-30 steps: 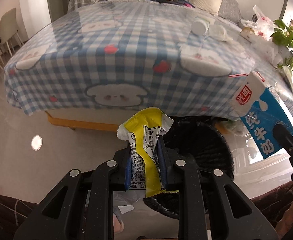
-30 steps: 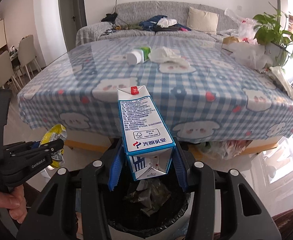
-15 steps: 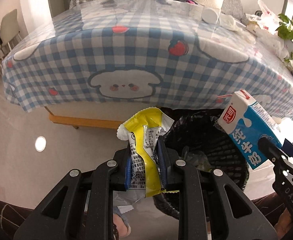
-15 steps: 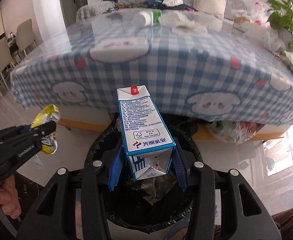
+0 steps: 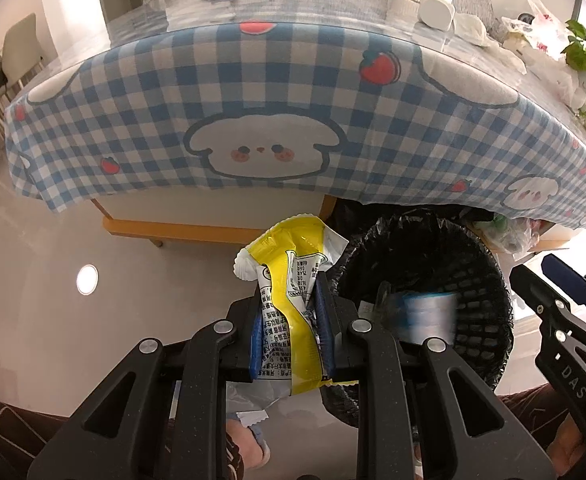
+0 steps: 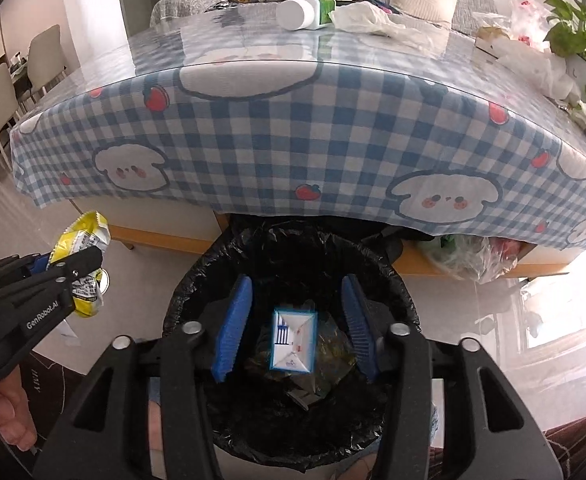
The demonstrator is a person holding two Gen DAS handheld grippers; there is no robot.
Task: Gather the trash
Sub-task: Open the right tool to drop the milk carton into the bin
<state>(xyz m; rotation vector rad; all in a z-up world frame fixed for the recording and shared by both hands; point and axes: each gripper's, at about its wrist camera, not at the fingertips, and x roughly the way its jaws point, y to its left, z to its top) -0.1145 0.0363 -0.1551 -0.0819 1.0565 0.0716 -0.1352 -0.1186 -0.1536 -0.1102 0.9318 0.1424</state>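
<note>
My left gripper (image 5: 291, 304) is shut on a crumpled yellow and white wrapper (image 5: 289, 280), held just left of the black-lined trash bin (image 5: 489, 292). In the right wrist view the same wrapper (image 6: 83, 248) shows at the left, clamped in that gripper. My right gripper (image 6: 295, 300) hangs over the bin (image 6: 397, 292) with its jaws opening and nothing pressed between them. The blue and white milk carton (image 6: 293, 338) is loose inside the bin below the blue pads (image 6: 233, 320); it is a blurred streak (image 5: 429, 312) in the left wrist view.
A table with a blue checked cloth (image 6: 293, 128) overhangs the bin. On it lie a white bottle (image 6: 305, 12), crumpled tissue (image 6: 369, 18) and plastic bags (image 6: 533, 60). A plant (image 6: 573, 20) stands far right, chairs (image 6: 9, 80) left. A bag of waste (image 6: 469, 256) sits under the table.
The right gripper's jaws have spread and the milk carton has dropped out of them into the bin. Both grippers have sunk lower toward the bin. The left still grips the wrapper.
</note>
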